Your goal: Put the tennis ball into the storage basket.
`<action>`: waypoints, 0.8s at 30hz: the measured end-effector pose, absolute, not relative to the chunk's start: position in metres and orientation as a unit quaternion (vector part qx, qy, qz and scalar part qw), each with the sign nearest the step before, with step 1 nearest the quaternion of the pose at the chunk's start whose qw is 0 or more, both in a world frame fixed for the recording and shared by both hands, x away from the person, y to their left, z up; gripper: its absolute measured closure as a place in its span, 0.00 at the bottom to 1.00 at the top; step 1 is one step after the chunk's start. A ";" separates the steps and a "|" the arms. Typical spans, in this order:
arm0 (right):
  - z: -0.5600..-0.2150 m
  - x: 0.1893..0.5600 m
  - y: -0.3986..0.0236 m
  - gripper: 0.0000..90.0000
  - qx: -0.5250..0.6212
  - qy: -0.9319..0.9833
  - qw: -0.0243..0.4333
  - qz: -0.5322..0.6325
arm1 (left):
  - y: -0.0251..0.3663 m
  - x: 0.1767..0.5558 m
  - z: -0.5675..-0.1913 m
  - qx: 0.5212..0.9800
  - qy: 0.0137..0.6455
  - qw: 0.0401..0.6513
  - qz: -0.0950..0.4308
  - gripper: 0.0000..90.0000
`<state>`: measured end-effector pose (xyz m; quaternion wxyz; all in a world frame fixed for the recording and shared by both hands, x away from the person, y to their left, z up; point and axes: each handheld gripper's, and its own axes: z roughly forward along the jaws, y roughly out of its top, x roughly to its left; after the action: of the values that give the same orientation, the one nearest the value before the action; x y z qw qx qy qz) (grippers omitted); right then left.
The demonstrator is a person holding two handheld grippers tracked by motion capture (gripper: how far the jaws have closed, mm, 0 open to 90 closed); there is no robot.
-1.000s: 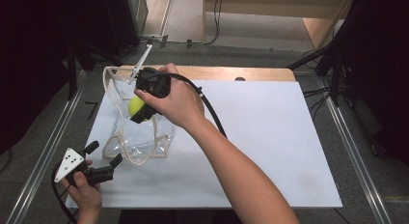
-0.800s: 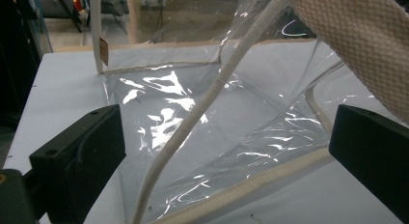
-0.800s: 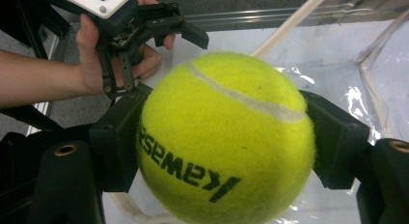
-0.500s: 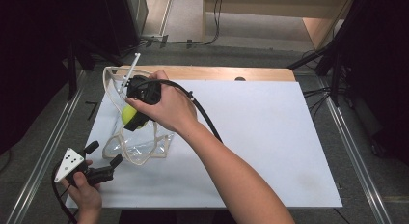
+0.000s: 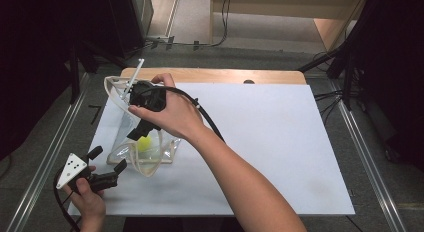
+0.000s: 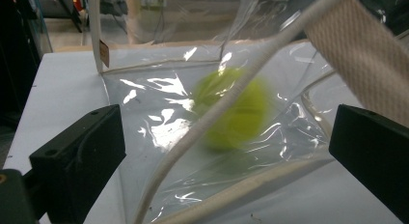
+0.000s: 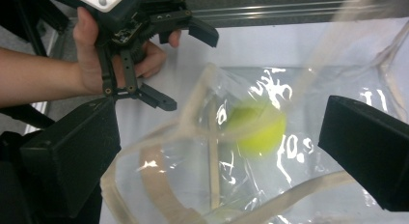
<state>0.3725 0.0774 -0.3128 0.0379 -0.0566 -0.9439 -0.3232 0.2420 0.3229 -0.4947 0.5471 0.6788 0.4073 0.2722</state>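
While the yellow ball (image 5: 144, 143) drops, blurred, into the clear bag (image 5: 161, 154), both hand-held grippers, right (image 5: 141, 129) just opened and left (image 5: 107, 164), gape empty, probably withdrawing next.

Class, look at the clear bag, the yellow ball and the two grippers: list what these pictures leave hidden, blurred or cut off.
- Yellow ball: blurred in both gripper views, so no surface markings can be read.
- Right gripper: in the high view the hand covers most of its body.
- Clear bag: the right gripper view's bottom edge cuts it off.
- Bag tag: too small to read in the left gripper view.
- Left gripper: open, off the bag.
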 end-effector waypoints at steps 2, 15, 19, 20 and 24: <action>-0.311 0.372 0.072 0.00 -0.063 -0.942 0.033 -0.328 | 0.323 0.242 -0.495 0.677 0.408 0.548 0.272 0.00; -0.315 0.367 0.021 0.00 -0.109 -0.932 0.004 -0.345 | 0.322 0.242 -0.495 0.677 0.410 0.548 0.272 0.00; -0.317 0.365 0.006 0.00 -0.121 -0.929 0.001 -0.349 | 0.322 0.242 -0.495 0.680 0.408 0.545 0.272 0.00; -0.318 0.365 0.003 0.00 -0.125 -0.929 0.001 -0.350 | 0.322 0.242 -0.495 0.680 0.408 0.546 0.272 0.00; -0.322 0.365 -0.006 0.00 -0.128 -0.928 -0.004 -0.351 | 0.322 0.242 -0.495 0.680 0.408 0.545 0.272 0.00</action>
<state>0.3653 -0.0065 -0.3217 -0.0039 -0.1278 -0.9276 -0.3510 0.2419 0.3217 -0.4948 0.5454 0.6798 0.4077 0.2724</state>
